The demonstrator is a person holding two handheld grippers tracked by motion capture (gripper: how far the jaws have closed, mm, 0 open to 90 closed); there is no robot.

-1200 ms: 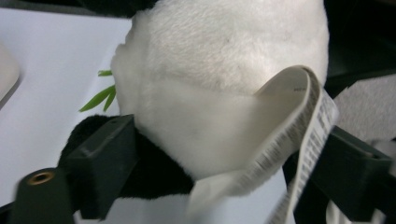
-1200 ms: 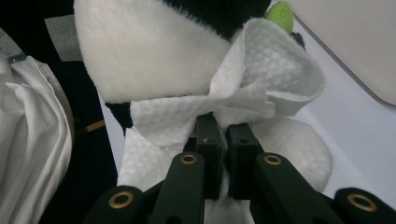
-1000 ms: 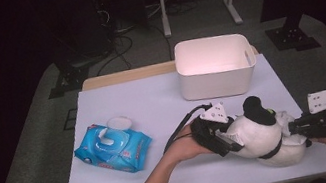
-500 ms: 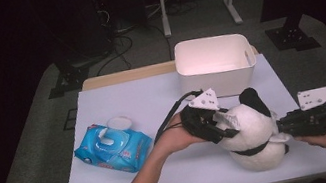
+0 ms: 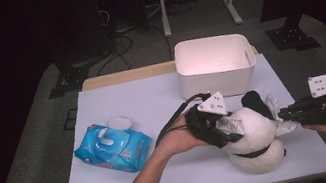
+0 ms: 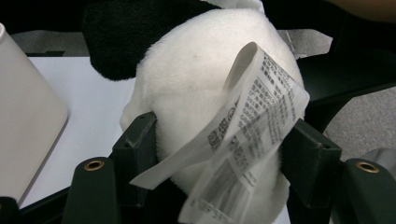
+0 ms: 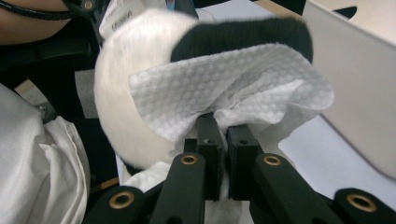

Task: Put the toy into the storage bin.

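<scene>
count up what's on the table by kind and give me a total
Plush panda: 1
Wet-wipes pack: 1
White bin: 1
Wipe sheet in the right claw: 1
Wooden board: 1
Total: 5

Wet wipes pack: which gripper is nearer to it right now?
Left. The left gripper grips the plush panda just right of the blue wet wipes pack. The right gripper, pinching a white wipe, is on the panda's far side, farther away.
</scene>
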